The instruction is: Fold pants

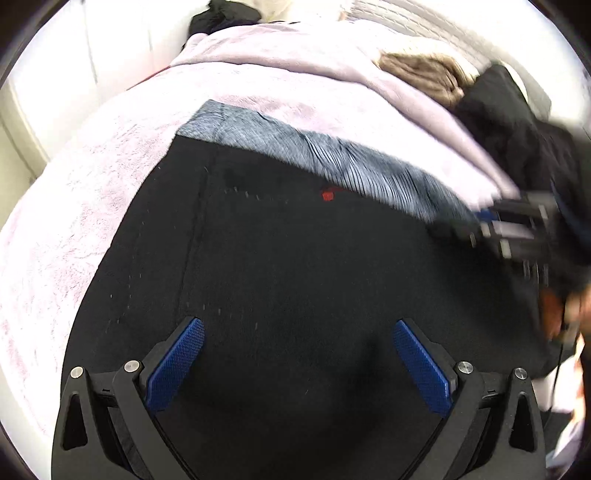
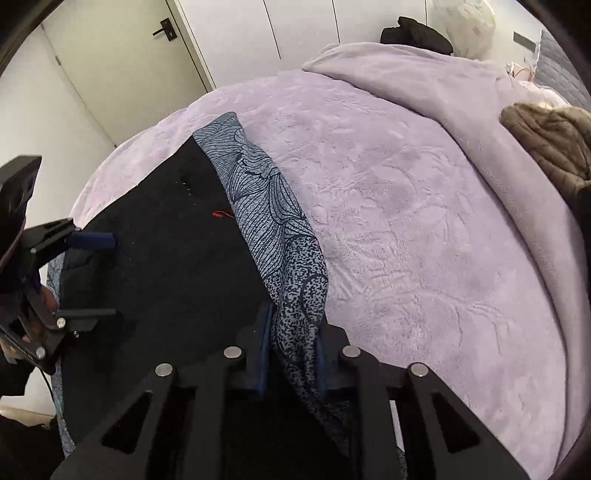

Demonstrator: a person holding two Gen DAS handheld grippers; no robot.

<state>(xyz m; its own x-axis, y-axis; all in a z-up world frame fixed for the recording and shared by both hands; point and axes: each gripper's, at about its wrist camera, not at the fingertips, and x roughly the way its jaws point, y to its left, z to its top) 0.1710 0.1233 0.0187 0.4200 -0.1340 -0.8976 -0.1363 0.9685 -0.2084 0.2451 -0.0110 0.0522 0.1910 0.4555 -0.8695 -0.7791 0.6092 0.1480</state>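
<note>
The pants lie spread on a lilac blanket, showing a black inner side with a blue-grey patterned edge along the far side. My left gripper hovers open above the black fabric with nothing between its blue pads. It appears from the side in the right wrist view as the left gripper, jaws apart over the pants. My right gripper is shut on the patterned edge, which bunches up between the fingers. The right gripper is blurred at the right in the left wrist view.
A thicker lilac duvet is folded back at the far end of the bed. A brown quilted garment lies at the right and dark clothing at the head. White wardrobe doors stand behind the bed.
</note>
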